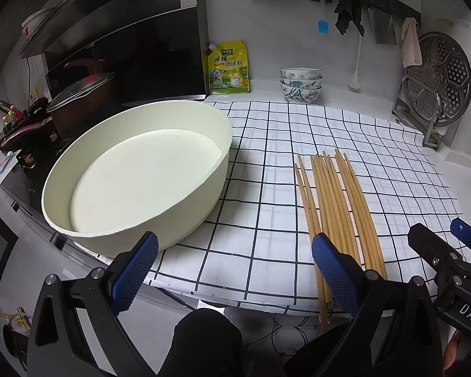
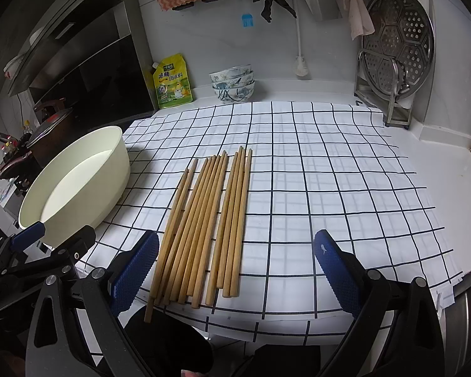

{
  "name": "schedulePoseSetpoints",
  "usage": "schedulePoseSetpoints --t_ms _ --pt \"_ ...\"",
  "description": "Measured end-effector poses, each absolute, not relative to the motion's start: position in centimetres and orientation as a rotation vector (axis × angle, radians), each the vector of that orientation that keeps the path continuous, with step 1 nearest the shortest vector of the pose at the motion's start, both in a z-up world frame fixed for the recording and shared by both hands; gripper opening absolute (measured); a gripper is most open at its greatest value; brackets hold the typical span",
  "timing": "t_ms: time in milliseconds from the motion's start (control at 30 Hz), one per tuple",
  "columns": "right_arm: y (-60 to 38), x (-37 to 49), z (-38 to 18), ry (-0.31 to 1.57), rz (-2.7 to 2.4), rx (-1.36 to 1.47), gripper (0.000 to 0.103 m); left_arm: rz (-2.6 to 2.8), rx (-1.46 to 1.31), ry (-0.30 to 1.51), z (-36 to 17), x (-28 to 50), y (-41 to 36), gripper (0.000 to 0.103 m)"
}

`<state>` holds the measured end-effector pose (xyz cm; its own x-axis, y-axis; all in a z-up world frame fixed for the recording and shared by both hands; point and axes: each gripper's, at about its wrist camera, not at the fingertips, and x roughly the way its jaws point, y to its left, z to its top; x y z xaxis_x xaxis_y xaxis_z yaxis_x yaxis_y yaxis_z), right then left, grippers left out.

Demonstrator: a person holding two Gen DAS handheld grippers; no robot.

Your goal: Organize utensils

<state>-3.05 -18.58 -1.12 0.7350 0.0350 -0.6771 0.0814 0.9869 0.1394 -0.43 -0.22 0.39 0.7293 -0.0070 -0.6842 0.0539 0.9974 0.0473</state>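
Observation:
Several wooden chopsticks (image 2: 204, 226) lie side by side on the checked cloth (image 2: 329, 188), ends pointing toward me; they also show in the left wrist view (image 1: 336, 207). A wide cream tub (image 1: 135, 172) stands empty at the cloth's left edge, also seen in the right wrist view (image 2: 75, 185). My left gripper (image 1: 235, 270) is open and empty, between the tub and the chopsticks at the near edge. My right gripper (image 2: 235, 270) is open and empty, hovering over the near ends of the chopsticks.
Stacked patterned bowls (image 2: 232, 83) and a yellow seasoning pouch (image 2: 172, 81) stand at the back wall. A steel steamer plate on a rack (image 2: 398, 50) is at the back right. A stove with a lidded pot (image 1: 78, 97) lies left of the tub.

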Motion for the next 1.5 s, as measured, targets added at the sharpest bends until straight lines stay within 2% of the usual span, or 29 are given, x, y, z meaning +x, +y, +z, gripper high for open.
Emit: schedulePoseSetpoints --t_ms 1500 --pt "-18.76 -2.9 -1.23 0.747 -0.026 0.165 0.094 -0.038 0.071 0.766 -0.08 -0.07 -0.43 0.096"
